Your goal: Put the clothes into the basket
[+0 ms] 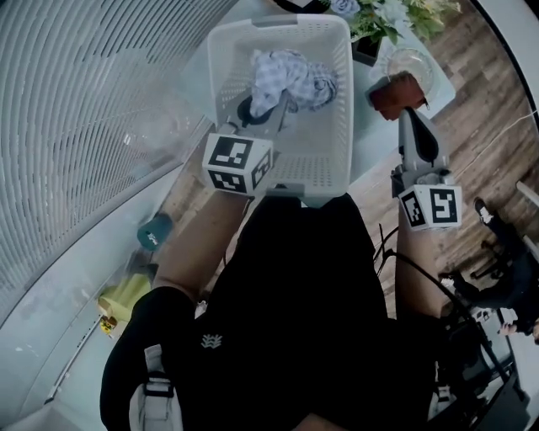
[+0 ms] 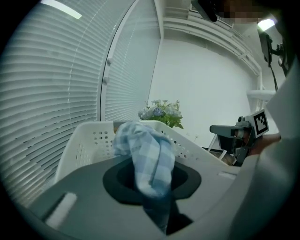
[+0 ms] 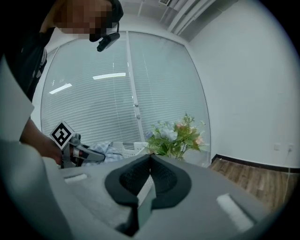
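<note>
The left claw (image 2: 153, 186) is clamped on a blue-and-white checked cloth (image 2: 149, 152). The fabric is pinched between the pads and bulges up past them in a loose bunch. The right claw (image 3: 150, 174) has its jaws together with nothing between them, and it is held off to the right, apart from the basket (image 1: 339, 126).

From the head view the cloth hangs inside the white basket's walls, toward the far end. Whether it touches the basket floor I cannot tell. The step in hand looks like the release.

To do it well:
- Lower the left claw until most of the bunch sits below the rim.
- Spread the jaws wide in one go.
- Lift straight up, so no fold catches on a pad and trails out over the edge.
- Stay centred; the loose fabric could drape over the perforated wall.

The right claw is best kept where it is, clear of the flowers (image 1: 389, 17) beyond the basket on the surface (image 1: 368, 153).
</note>
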{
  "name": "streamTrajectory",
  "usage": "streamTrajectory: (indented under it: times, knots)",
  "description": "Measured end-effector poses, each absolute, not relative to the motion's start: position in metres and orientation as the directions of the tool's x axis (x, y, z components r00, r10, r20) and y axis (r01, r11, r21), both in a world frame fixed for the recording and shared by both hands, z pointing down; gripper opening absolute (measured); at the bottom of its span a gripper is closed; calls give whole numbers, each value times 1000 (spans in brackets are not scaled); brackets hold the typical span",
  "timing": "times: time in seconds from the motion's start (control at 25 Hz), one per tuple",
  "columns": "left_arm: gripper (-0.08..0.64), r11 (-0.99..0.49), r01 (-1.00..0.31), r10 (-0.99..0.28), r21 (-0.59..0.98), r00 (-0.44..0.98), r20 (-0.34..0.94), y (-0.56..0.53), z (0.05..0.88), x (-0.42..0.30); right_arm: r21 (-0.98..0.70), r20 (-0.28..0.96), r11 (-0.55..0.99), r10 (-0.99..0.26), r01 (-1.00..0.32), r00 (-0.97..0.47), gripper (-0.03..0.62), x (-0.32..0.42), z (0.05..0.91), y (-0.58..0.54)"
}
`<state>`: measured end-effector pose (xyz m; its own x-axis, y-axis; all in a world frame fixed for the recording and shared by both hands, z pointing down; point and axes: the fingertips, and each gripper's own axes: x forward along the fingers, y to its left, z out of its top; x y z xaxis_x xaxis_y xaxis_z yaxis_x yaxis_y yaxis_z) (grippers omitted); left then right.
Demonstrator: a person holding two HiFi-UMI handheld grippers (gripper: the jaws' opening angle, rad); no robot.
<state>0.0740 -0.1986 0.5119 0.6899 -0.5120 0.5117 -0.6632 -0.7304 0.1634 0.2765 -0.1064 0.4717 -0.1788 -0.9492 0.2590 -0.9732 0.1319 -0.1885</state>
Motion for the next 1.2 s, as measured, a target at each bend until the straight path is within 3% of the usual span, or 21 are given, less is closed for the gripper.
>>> streamTrajectory:
  times: [0.72, 0.8, 1.0, 1.08, 1.2]
  knots:
    - [141, -734, -659, -503, 163, 689, 522, -202, 524, 84, -237, 240, 136, -951, -962, -194, 2, 277, 474, -120]
    - [177, -734, -660, -509, 159, 690, 514, -204, 522, 83, -234, 236, 141, -952, -962, -197, 2, 276, 472, -120]
    - [390, -741, -647, -484, 178, 699, 527, -198, 523, 84, -229, 227, 157, -951, -961, -210, 2, 269, 464, -117]
    - [415, -746, -642, -470, 179, 697, 542, -194, 524, 84, -225, 225, 158, -952, -961, -209, 2, 267, 461, -116]
    - [397, -764, -621, -425, 173, 687, 589, -186, 528, 86, -216, 216, 159, -954, -963, -206, 2, 266, 454, -115]
